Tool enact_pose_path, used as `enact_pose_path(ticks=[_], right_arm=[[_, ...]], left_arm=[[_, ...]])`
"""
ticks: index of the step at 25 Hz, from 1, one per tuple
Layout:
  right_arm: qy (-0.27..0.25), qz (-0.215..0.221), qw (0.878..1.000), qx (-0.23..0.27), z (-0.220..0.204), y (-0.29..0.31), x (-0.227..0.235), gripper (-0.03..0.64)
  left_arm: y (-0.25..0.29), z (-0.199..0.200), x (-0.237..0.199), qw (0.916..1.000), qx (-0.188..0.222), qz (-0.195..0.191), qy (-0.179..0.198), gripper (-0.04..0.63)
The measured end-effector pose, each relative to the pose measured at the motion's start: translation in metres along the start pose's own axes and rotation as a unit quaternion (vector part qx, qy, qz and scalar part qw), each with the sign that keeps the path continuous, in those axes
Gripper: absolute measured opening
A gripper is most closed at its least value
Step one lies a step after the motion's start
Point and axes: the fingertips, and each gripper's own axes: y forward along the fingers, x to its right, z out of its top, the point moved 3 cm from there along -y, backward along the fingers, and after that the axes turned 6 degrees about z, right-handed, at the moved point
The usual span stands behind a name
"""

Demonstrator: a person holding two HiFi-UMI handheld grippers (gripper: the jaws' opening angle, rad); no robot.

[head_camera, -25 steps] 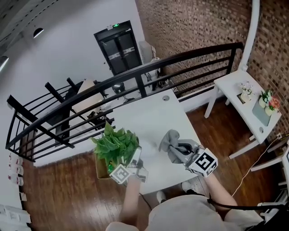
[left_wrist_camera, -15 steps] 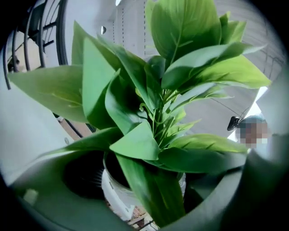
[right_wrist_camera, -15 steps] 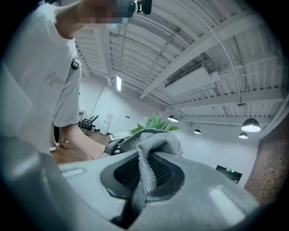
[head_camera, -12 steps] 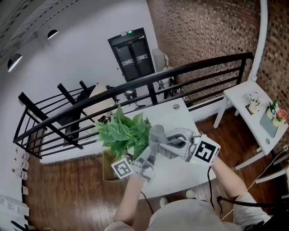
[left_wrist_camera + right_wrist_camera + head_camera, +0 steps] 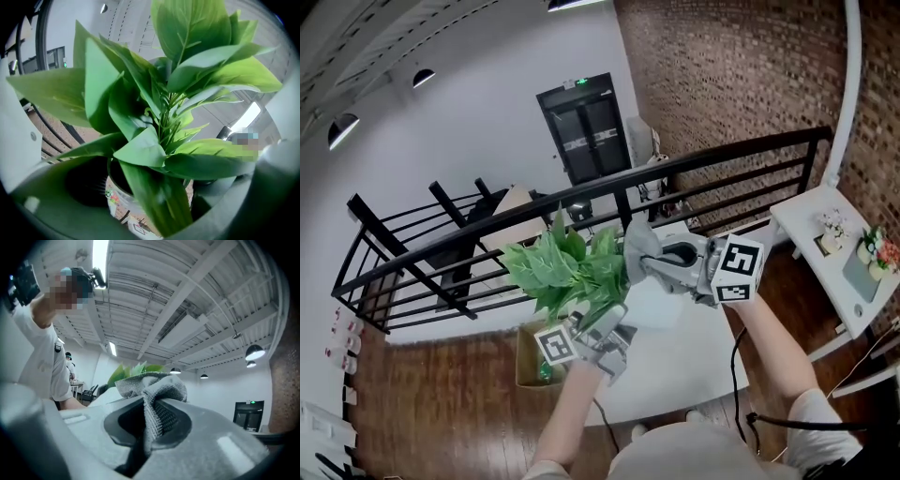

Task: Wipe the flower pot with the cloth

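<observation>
— So, where is the flower pot [image 5: 118, 194] in this shot?
— Off the white worktop [image 5: 675, 361], held in the air. The left tool [image 5: 602, 326] clamps it from both sides. In the left gripper view the two jaws flank the pot's pale wall, and the green leaves [image 5: 567, 272] fill nearly the whole frame above.
— And the arm's pose?
— The left forearm rises from the bottom edge of the head view. The tool tilts upward, so the foliage fans out toward the black railing [image 5: 441, 246].
— The other hand?
— The right forearm reaches in from the lower right, wrist roughly level, with the right tool [image 5: 664, 265] pointing leftward at the plant. Its jaws are pinched on a grey cloth [image 5: 639, 246], whose bunched end stands up past the tips.
— Does the cloth meet the pot?
— In the head view the cloth sits just beside the leaves' right edge, at about their height. Whether it touches the pot's wall cannot be told, since leaves and tool cover it there.
</observation>
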Motion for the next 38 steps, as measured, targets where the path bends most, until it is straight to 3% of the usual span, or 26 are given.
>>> enact_pose_path(ticks=[3, 8, 17, 24, 30, 35, 38], right_arm=[[0.015, -0.003, 1.000, -0.005, -0.007, 0.004, 0.010, 0.002], [0.042, 0.001, 0.998, 0.036, -0.010, 0.008, 0.013, 0.002], [0.025, -0.013, 0.998, 0.060, -0.021, 0.018, 0.010, 0.002], [0.011, -0.026, 0.998, 0.048, -0.029, 0.015, -0.001, 0.002], [-0.007, -0.056, 0.998, 0.027, -0.037, 0.016, -0.023, 0.002], [-0.073, -0.050, 0.996, -0.033, -0.035, 0.029, -0.053, 0.002], [-0.143, -0.046, 0.986, -0.078, -0.014, 0.039, -0.071, 0.002]], left_arm=[[0.006, 0.005, 0.012, 0.9995, 0.009, -0.027, -0.011, 0.546], [0.011, 0.014, 0.027, 0.9964, 0.045, -0.065, -0.030, 0.546], [0.027, 0.048, 0.042, 0.9873, 0.121, -0.098, -0.031, 0.546], [0.046, 0.062, 0.034, 0.9891, 0.131, -0.045, 0.052, 0.546], [0.041, 0.071, 0.014, 0.9879, 0.139, 0.000, 0.069, 0.546], [0.031, 0.078, -0.006, 0.9873, 0.134, 0.038, 0.076, 0.546], [0.025, 0.078, -0.012, 0.9881, 0.130, 0.044, 0.070, 0.546]])
